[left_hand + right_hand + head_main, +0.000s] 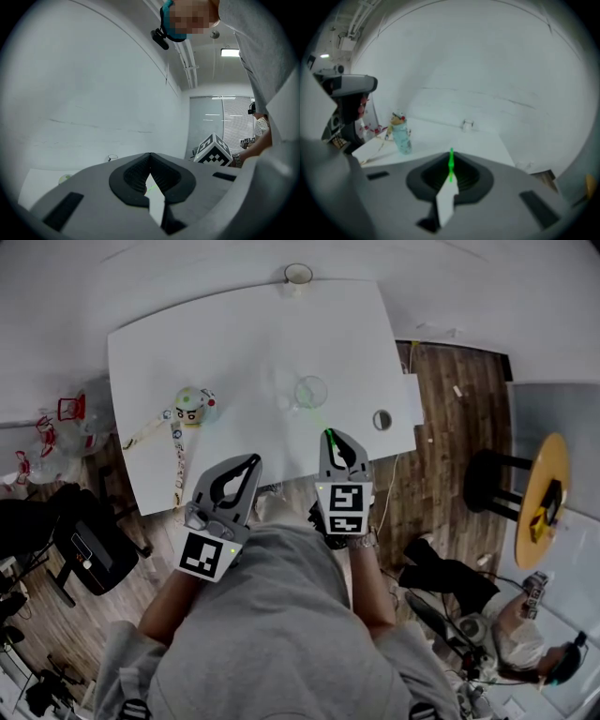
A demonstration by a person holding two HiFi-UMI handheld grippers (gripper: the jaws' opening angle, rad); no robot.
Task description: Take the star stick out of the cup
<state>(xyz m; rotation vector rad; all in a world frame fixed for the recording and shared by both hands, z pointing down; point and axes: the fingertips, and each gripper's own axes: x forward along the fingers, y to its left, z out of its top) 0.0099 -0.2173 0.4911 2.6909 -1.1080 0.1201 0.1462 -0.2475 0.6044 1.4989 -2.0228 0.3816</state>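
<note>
Pinching green star stick point(451, 164) (right gripper point(331, 437)) near cup point(310, 391)

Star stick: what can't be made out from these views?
- Star stick, head view: a thin green sliver at the right gripper's tips; too small to show a star.
- Right gripper view: blurred; its lower length hidden inside the shut jaws.
- Cup, head view: clear and faint; contents unreadable.
- Left gripper view: the left gripper's body blocks the table.

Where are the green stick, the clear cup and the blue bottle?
green stick point(451, 165): right gripper view, the middle of the stick.
clear cup point(311, 392): head view, its see-through side.
blue bottle point(401, 137): right gripper view, its body below the lid.
</note>
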